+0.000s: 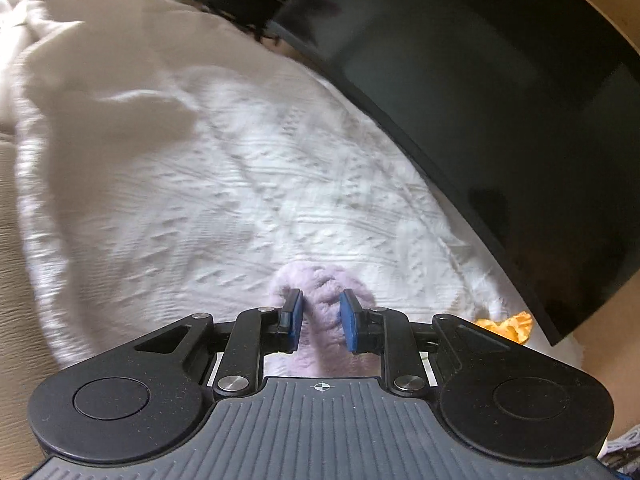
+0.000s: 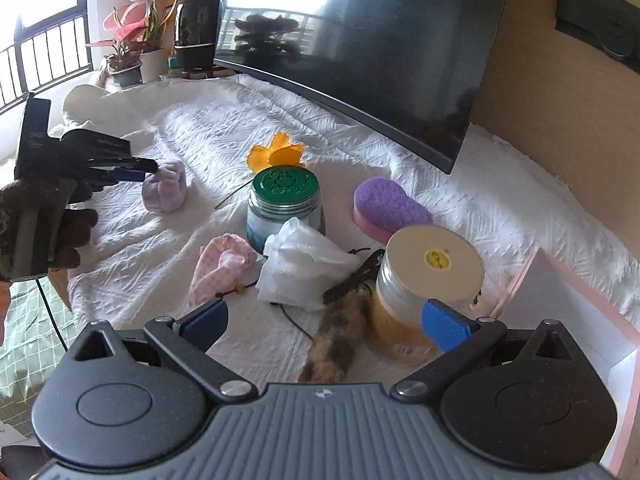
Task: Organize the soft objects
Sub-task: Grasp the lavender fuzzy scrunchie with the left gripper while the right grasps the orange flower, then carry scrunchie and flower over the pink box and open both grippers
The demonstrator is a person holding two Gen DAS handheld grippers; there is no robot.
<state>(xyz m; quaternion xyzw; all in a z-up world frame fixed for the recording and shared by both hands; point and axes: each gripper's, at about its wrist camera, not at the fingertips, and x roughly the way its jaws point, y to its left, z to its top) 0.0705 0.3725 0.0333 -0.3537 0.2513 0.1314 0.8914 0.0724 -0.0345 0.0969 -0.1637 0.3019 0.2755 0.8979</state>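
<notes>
A white textured cloth (image 2: 224, 128) covers the surface; on its left part lies a lilac plush roll (image 2: 165, 191) — soft, light, squashy, best pinched across its middle. The left hand-held gripper (image 1: 320, 316) clenches it — the right hand-held gripper (image 2: 326, 326) gapes, released.

I am looking at a wide black curved monitor (image 2: 360, 40) standing on a white textured bedspread (image 2: 200, 128). A glass jar with a green embossed lid (image 2: 285, 200) is sitting near a plastic jar with a cream flat lid (image 2: 424, 292). Potted pink-leaved plants (image 2: 128, 44) are standing by the barred window (image 2: 44, 52).
</notes>
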